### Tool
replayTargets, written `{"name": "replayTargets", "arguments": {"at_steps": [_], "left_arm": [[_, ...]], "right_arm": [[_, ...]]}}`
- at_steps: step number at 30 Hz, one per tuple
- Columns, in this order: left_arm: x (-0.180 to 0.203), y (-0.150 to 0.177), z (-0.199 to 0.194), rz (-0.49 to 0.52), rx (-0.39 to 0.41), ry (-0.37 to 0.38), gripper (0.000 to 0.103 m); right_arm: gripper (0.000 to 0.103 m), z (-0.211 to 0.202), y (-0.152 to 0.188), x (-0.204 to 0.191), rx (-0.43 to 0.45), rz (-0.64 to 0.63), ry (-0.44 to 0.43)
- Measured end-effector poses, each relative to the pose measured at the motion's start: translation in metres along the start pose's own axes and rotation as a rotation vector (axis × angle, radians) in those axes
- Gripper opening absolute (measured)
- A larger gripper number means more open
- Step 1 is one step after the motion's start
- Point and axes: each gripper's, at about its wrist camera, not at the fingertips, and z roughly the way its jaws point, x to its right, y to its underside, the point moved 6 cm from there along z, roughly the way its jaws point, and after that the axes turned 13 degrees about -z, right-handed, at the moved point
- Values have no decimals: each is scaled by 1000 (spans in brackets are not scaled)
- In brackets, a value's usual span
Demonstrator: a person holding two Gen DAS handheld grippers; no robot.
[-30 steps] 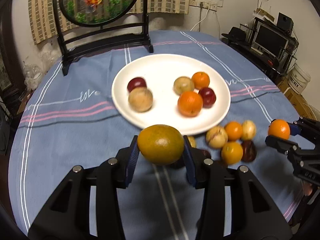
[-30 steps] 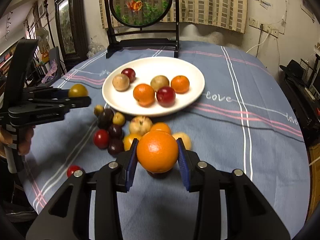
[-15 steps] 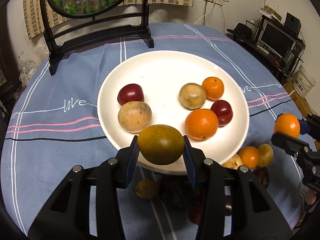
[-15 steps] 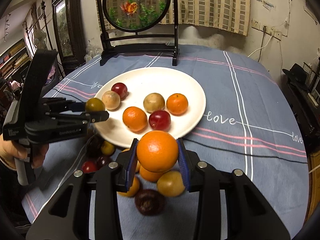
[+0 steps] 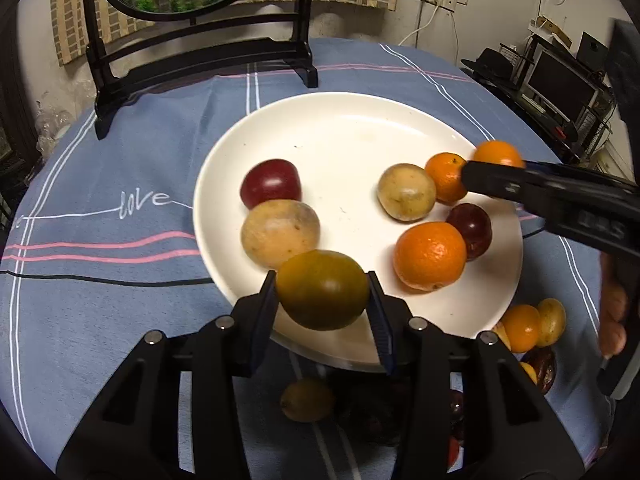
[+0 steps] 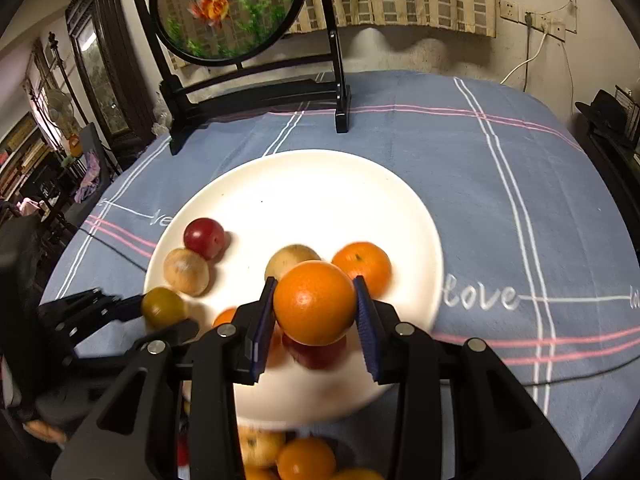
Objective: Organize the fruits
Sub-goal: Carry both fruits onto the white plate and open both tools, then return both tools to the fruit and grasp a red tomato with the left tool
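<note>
With my left gripper just easing open around the green fruit over the plate, I'd lower before releasing, while my right gripper clamps the orange.

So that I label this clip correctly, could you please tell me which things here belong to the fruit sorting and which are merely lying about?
Part of the job: white plate, greenish fruit, big orange, loose fruits on the cloth.
Just lying about: round goldfish screen, monitor, wall sockets.
</note>
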Motion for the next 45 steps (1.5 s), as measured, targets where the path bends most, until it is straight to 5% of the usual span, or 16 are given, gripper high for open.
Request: {"name": "replayTargets", "arguments": {"at_steps": [5,9,16,25,45], "left_arm": [[-4,-6,-14,-25,44,8,80],[-11,-10,-20,-65,52,14,87],[-10,-6,-21,-57,48,2,88],[-12,-3,-20,-64,36,3,89],[-1,2,-53,-32,87,27,89]], "right_arm": [[38,18,-9,-2,-18,17,7],[38,28,-15,-6,-28,13,15],[52,40,-31,-9,-16,33,36],[52,3,-19,6,28,68,84],[56,-92,94,13,35,120,104]]}}
